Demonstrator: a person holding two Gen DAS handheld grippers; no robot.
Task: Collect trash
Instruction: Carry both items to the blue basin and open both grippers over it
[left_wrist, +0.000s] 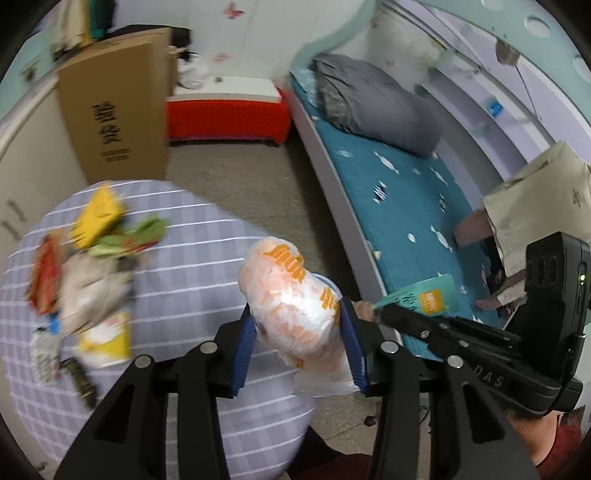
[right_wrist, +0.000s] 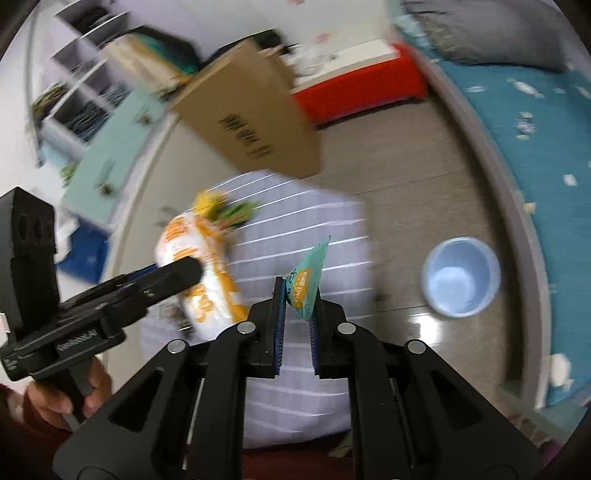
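Grey floor (right_wrist: 399, 206) lies between a blue bed (left_wrist: 402, 206) and a round table (left_wrist: 192, 266) with a striped cloth. More trash (left_wrist: 88, 266) sits in a blurry heap on the far left part of the table, with yellow, green and red wrappers in it.

The left gripper (left_wrist: 301, 332) is up above the table edge. Its blue pads squeeze a puffy white and orange bag (left_wrist: 291, 306) from both sides. The bag is long, and its long way runs up and away from the gripper, leaning a little to the left. Its loose end hangs down by the pads.

The right gripper (right_wrist: 297, 314) is just beside it, over the table. Its jaws are nearly together and pinch the bottom edge of a flat teal packet (right_wrist: 308, 284). The packet stands up on its edge, with its pointed corner sticking up and away from the gripper.

On the floor near the bed is a light blue bin (right_wrist: 461, 277) with its mouth open to the top.

A big brown box (left_wrist: 114, 110) leans by the wall.
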